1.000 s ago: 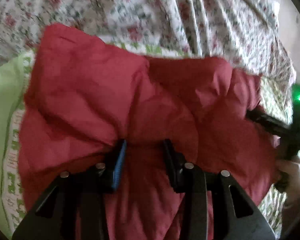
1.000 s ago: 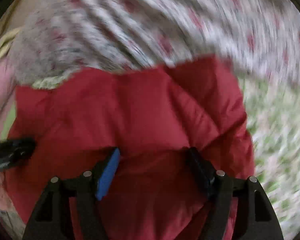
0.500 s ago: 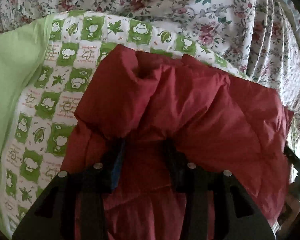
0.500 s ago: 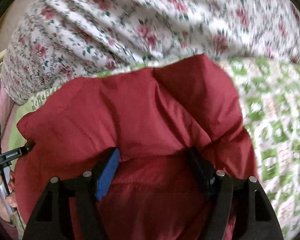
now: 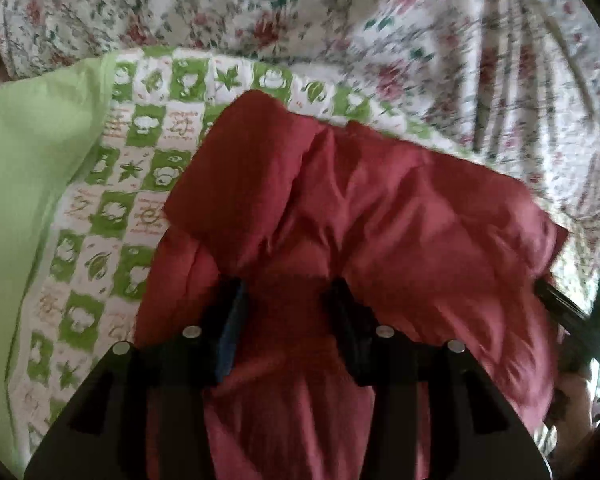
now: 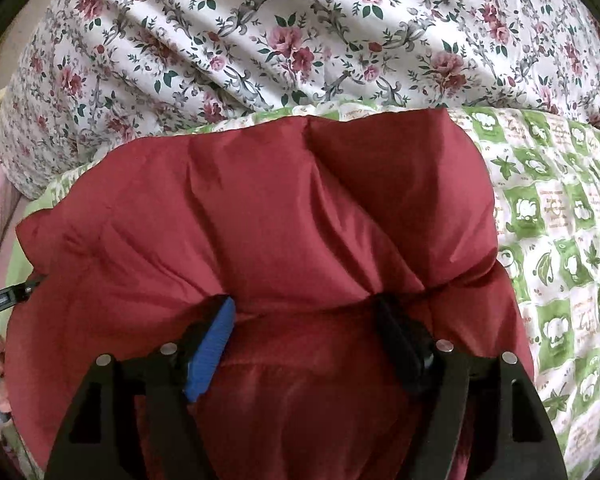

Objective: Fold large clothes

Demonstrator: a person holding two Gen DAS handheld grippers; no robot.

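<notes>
Folding this red padded jacket point(image 6: 260, 208) well meant keeping both hands level with each other, so the doubled-over edge would land square on the layer beneath rather than skewed. You had a bulky, slippery garment that springs back, so my judgement was that you should lay the fold down fully and press it flat before letting go, and release both sides together.

The jacket lay on a green-and-white checked quilt point(image 5: 100, 208), with a floral bedsheet point(image 6: 300, 40) bunched behind it and a plain light-green cloth point(image 5: 32, 184) to one side. A thick puffed fold ran across the garment from side to side.

Your left gripper point(image 5: 286, 308) had its fingers set fairly close, with a ridge of the red fabric bunched between them and the puffed fold rising just beyond the tips. The pads seemed to pinch that ridge, though blur made the contact hard to confirm.

Your right gripper point(image 6: 306, 332) stood much wider, and its jaws were opening. Red fabric filled the gap between the blue-padded finger point(image 6: 212, 344) and the black one, the fold sitting right over both tips, but whether the pads pressed on it I could not tell. Each gripper showed at the far edge of the other's view, at opposite ends of the jacket.
</notes>
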